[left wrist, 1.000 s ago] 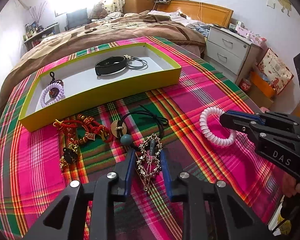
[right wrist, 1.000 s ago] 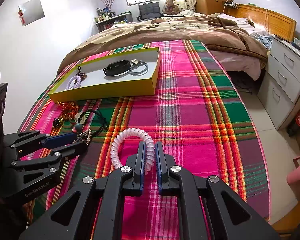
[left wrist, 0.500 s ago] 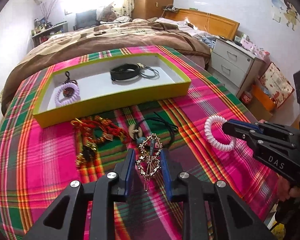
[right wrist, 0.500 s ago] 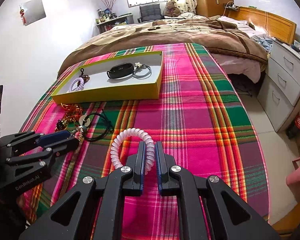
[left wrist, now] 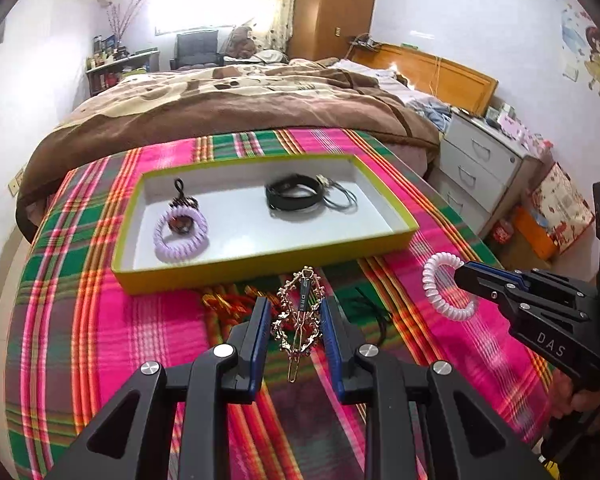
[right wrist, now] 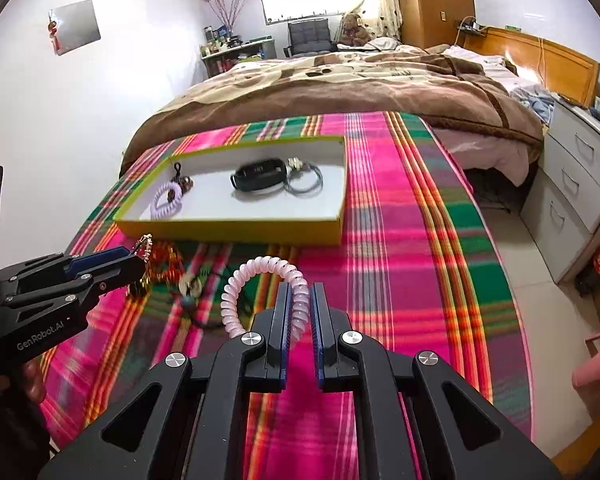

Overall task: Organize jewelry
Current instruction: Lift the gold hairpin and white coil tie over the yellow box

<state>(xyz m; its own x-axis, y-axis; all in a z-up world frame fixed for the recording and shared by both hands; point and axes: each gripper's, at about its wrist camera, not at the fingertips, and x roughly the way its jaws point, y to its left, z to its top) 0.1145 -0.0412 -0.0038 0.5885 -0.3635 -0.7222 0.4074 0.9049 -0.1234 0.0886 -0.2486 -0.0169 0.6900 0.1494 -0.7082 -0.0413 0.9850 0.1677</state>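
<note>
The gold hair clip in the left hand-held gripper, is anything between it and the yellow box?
Nothing visible blocks it. The gold hair clip hangs in the left hand-held gripper, above the red ornament on the cloth. Only the near wall of the yellow box lies ahead, to be cleared.

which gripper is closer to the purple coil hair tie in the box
Left. The left gripper, holding the gold hair clip, hangs just short of the box's near wall, facing the purple coil. The right gripper with the pink coil is further right.
</note>
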